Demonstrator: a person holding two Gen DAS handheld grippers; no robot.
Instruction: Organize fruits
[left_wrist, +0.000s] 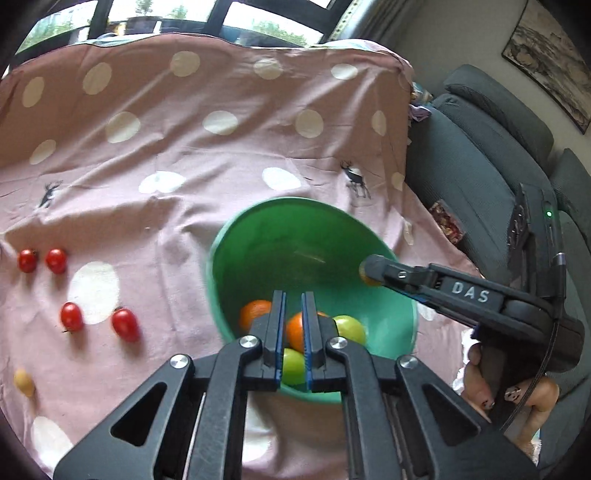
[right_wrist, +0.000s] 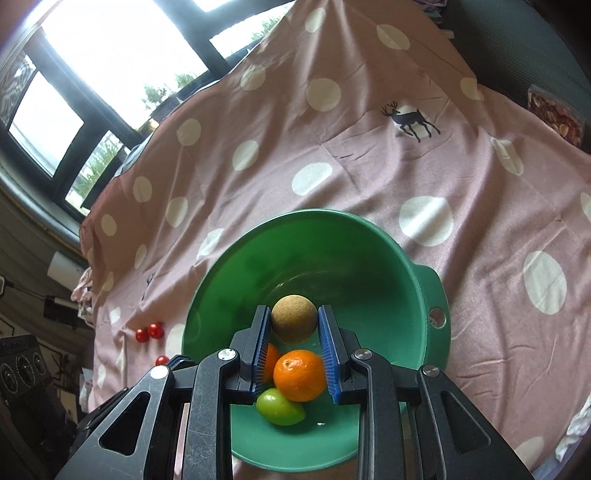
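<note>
Oranges and green fruits already lie in the green bowl (right_wrist: 369, 258) while the right gripper (right_wrist: 293, 328) holds a brown fruit (right_wrist: 294, 319) above it, the left gripper (left_wrist: 293, 332) is nearly closed and empty, and red tomatoes (left_wrist: 125, 325) wait at left.

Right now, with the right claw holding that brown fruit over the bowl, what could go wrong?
1. The brown fruit sits near the tips of the right claw; it could slip.
2. Dropped, it may bounce off the orange out of the green bowl.
3. The left claw hangs over the bowl too, so the claws could collide.

The left gripper (left_wrist: 293, 325) hides part of an orange (left_wrist: 295, 332) and a green fruit (left_wrist: 293, 365). The bowl's (left_wrist: 258, 236) rim is blurred.
</note>
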